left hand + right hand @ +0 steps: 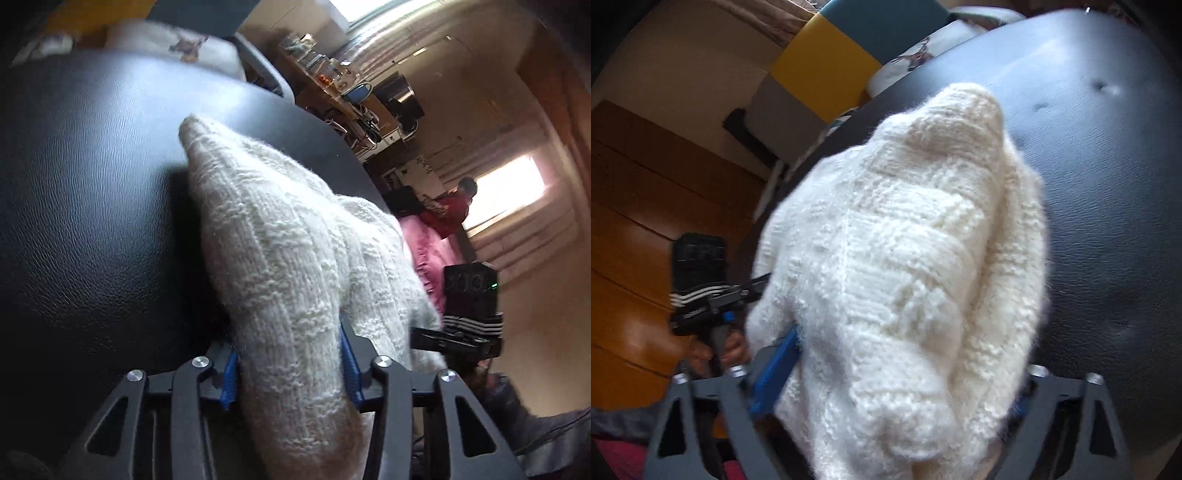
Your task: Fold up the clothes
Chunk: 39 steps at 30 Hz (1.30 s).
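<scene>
Both grippers are gripping the same cream-white, chunky hand-knitted woollen garment (280,266), which is hanging bunched over the near edge of a black, grained leather-like cushioned surface (85,192), with its far end resting on that surface. The left gripper (290,365) is clenching a thick roll of the knit between its blue-padded fingers (229,376), and the right gripper (886,373) is doing the same with an even bulkier wad; its left blue pad (779,365) is showing clearly, while the right one is mostly hidden under the wool. In the right wrist view the other gripper is appearing at the near left, held by a hand (733,349). The garment is looking soft, lofty and limp, so I judge it is sagging and stretching under its own weight rather than holding any crease; the fuzzy yarn is likely gripping the pads well, though loose loops could be snagging on the finger edges. It seems moderately heavy for clothing. Which part of the garment each gripper has is not clear. For a clean fold, hold is best taken at a hem, cuff or shoulder seam, through few layers, rather than through a thick bundle. How far the folding has got, these views are not settling.
</scene>
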Tool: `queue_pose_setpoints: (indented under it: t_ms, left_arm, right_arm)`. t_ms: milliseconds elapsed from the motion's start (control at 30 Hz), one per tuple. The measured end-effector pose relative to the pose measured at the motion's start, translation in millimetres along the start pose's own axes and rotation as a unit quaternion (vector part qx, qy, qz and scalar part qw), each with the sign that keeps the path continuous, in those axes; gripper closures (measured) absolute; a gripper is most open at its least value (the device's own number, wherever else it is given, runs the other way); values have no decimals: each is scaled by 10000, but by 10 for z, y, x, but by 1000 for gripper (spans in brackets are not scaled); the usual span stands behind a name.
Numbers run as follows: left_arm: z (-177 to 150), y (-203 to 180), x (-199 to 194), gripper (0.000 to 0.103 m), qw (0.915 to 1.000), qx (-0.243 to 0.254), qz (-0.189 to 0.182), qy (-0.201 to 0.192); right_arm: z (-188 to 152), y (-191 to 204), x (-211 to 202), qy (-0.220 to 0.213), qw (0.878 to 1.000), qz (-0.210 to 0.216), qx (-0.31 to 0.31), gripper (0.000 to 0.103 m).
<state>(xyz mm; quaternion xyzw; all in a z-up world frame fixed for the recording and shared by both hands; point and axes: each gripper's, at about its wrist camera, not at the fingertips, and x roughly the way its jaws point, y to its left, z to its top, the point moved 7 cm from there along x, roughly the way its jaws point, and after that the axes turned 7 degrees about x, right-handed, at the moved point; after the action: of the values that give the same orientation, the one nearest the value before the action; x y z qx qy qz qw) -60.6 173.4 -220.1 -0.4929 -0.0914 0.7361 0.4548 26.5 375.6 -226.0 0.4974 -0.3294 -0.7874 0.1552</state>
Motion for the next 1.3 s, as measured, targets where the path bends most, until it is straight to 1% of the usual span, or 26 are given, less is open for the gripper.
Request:
queue_pose_setpoints:
  t_ms: [33, 100, 200, 267, 467, 533, 633, 767, 867, 967, 1000, 1067, 1100, 1133, 1167, 1200, 1233, 1300]
  left_arm:
    - [1, -48, -10, 61, 10000, 71, 32, -45]
    - [1, -120, -25, 62, 9998, 163, 30, -129]
    - [89, -231, -9, 62, 9992, 319, -2, -220]
    - [211, -325, 40, 62, 9987, 436, -92, -256]
    - [514, -795, 221, 62, 9937, 1056, -326, -203]
    - [666, -968, 339, 62, 9912, 1244, -406, -173]
    - [954, -1259, 579, 62, 9867, 1515, -565, -140]
    - [1334, -1649, 1025, 62, 9805, 1842, -683, 10]
    - [1596, -1907, 1370, 62, 9758, 2054, -738, 151]
    - [1711, -1952, 1792, 62, 9751, 2074, -616, 484]
    - [1728, -1935, 1951, 61, 9748, 2081, -515, 620]
    - [1696, -1779, 2266, 61, 9755, 1984, -159, 935]
    - [1660, -1665, 2373, 59, 9759, 1919, 41, 1037]
    - [1643, -1568, 2440, 58, 9778, 1801, 91, 1071]
    - [1645, -1510, 2467, 56, 9804, 1659, 14, 1065]
    - [1650, -1480, 2459, 56, 9825, 1547, -85, 1031]
    - [1655, -1477, 2449, 56, 9830, 1529, -111, 1010]
    - [1668, -1519, 2425, 56, 9811, 1662, -30, 989]
  right_arm:
    - [-23, 9, -13, -38, 10000, 15, 15, 36]
    - [-68, 27, -50, -163, 9999, 40, 5, 43]
    - [-90, 83, -131, -376, 9992, 55, -119, 46]
    - [-82, 115, -219, -521, 9983, 45, -242, 49]
    - [-3, 85, -583, -936, 9953, -24, -268, 54]
    - [57, 33, -762, -1140, 9932, -52, -224, 55]
    - [240, -243, -1185, -1493, 9885, -166, -147, 55]
    - [515, -485, -1626, -1958, 9798, -401, -19, 55]
    - [689, -726, -1820, -2145, 9745, -649, 126, 55]
    - [822, -1029, -1843, -2169, 9710, -956, 323, 55]
    - [816, -1167, -1809, -2103, 9712, -1034, 419, 55]
    - [795, -1444, -1739, -1962, 9714, -1187, 612, 55]
    - [783, -1583, -1705, -1891, 9712, -1263, 708, 55]
    - [748, -1679, -1709, -1891, 9717, -1170, 799, 54]
    - [776, -1695, -1639, -1972, 9709, -1002, 916, 48]
    - [777, -1716, -1609, -2027, 9698, -933, 986, 41]
    - [777, -1739, -1582, -2078, 9686, -871, 1052, 40]
    - [765, -1749, -1611, -2208, 9664, -723, 1103, 39]
